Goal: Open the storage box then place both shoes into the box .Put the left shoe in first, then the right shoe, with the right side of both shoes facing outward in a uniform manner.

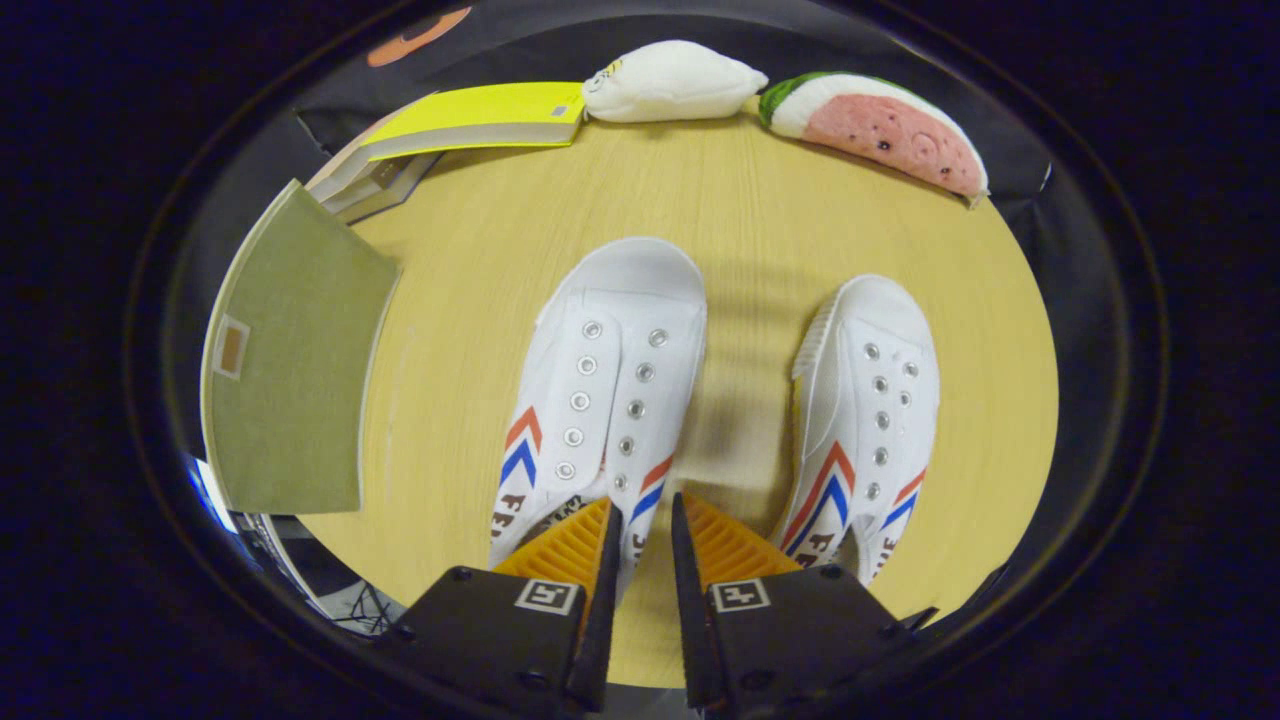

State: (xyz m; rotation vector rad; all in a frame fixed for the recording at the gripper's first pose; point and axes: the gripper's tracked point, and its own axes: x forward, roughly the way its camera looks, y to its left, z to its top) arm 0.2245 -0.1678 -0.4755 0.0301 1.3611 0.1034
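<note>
While the gripper (640, 525) hangs over the round wooden table (480, 300), its two fingers stand close together with only a narrow gap between them, and they clamp nothing. Just ahead of them lie two white canvas shoes with red and blue chevrons on their sides, toes pointing away. The left-hand shoe (605, 385) lies right at the fingertips, its heel end partly hidden under one finger, and the side wall of that shoe runs up into the gap. The right-hand shoe (868, 420) lies beside the other finger, a strip of bare table apart from its mate. Off to the left of the shoes stands the olive-green storage box (295, 370), its lid still shut, at the table's edge. Beyond it rests a yellow book (480, 118) on other flat items. At the far rim sit a white plush toy (672, 82) and a watermelon-slice plush (880, 130)
</note>
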